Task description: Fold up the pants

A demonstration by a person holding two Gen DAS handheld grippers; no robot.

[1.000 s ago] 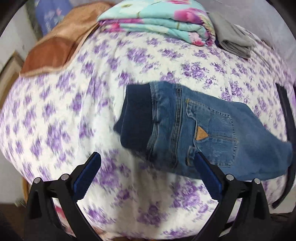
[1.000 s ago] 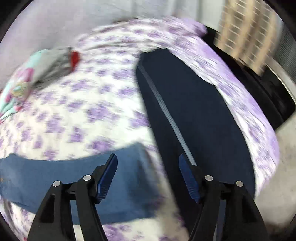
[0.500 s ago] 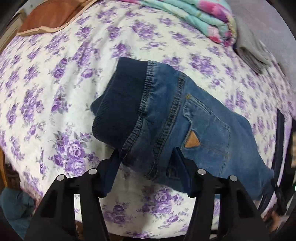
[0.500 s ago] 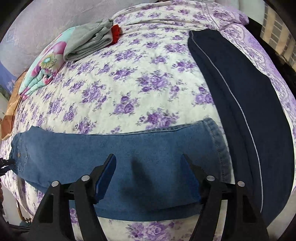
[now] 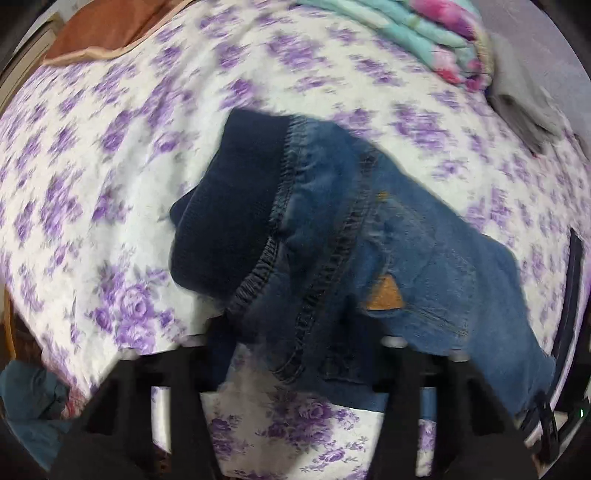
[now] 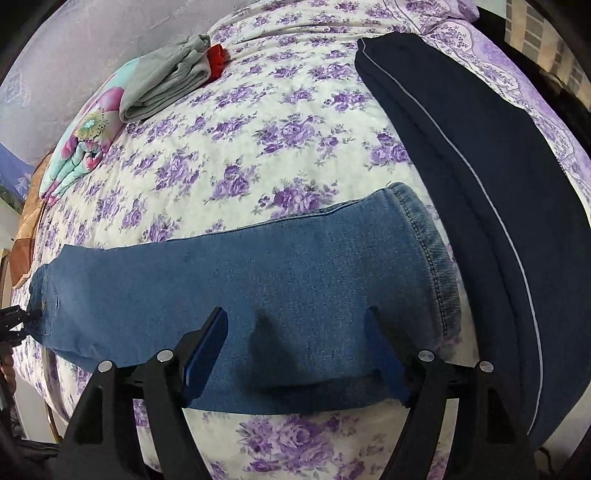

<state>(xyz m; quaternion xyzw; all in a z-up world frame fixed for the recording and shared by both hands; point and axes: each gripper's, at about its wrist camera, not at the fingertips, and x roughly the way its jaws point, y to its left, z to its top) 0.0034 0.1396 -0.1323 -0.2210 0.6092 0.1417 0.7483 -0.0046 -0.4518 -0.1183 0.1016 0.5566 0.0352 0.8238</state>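
Pants (image 6: 295,280): blue denim jeans, lying lengthwise across the near edge of the bed (image 6: 288,122); waist end toward the left gripper, hem end toward the right gripper.
Waist end: dark navy ribbed waistband (image 5: 229,218) bunched and raised off the sheet; back pocket with tan triangular patch (image 5: 384,299) facing up.
Hem end: stitched cuff (image 6: 428,254) lies flat, just beside a dark navy garment (image 6: 491,206).
Left gripper (image 5: 295,354): jaws drawn in close on either side of the denim below the waistband; fabric drapes over and hides the fingertips. Left-wrist view is motion-blurred; a firm pinch cannot be confirmed.
Right gripper (image 6: 295,336): jaws spread wide, fingers (image 6: 207,343) resting over the near edge of the leg; denim lies between them, not pinched.
Bed: white sheet with purple floral print.
Far side: folded floral quilt (image 6: 85,144) with a grey folded garment (image 6: 166,88) on and beside it; a red item (image 6: 216,59) touching the grey one.
Far left corner: brown pillow (image 5: 107,29).
Navy garment: long, with a thin pale stripe, along the right edge of the bed.
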